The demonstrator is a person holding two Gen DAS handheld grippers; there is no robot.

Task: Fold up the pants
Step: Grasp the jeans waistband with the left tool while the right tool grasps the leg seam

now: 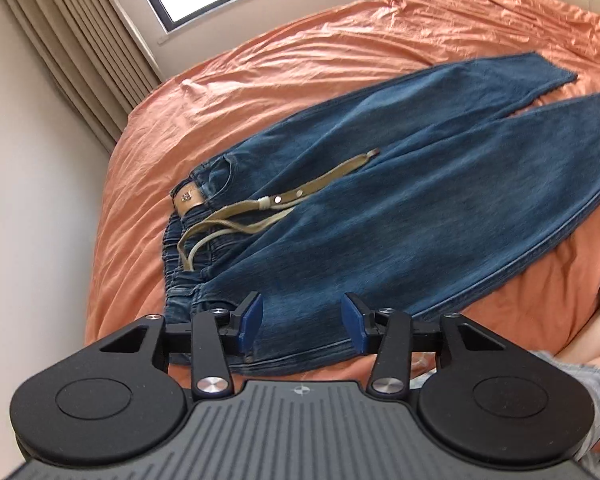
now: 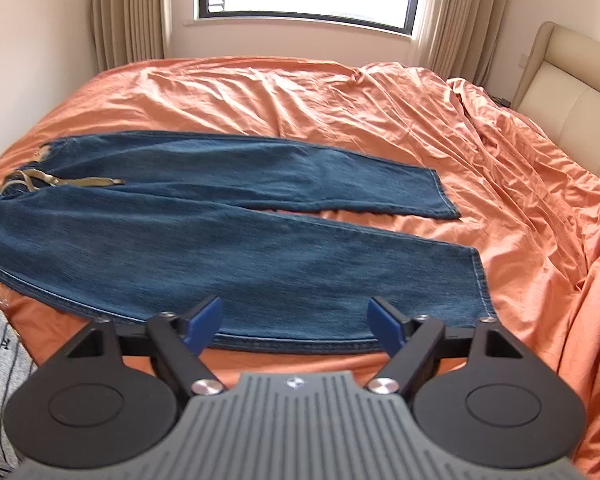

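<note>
Blue denim pants point(image 1: 400, 184) lie flat on the orange bed, legs spread apart. The elastic waistband point(image 1: 184, 248) with a tan leather patch and an olive belt strap point(image 1: 300, 192) is at the left. My left gripper point(image 1: 302, 322) is open and empty, above the near waist side of the pants. In the right wrist view the pants point(image 2: 228, 248) stretch left to right, hems at the right. My right gripper point(image 2: 296, 322) is open and empty, above the near leg close to its hem point(image 2: 480, 284).
The orange sheet point(image 2: 380, 112) is wrinkled, bunched toward the right. A cream headboard point(image 2: 572, 108) stands at the right, a window and curtains point(image 2: 124, 12) behind the bed. A wall lies left of the bed point(image 1: 40, 200). The person's grey striped clothing point(image 2: 0, 364) is near the front edge.
</note>
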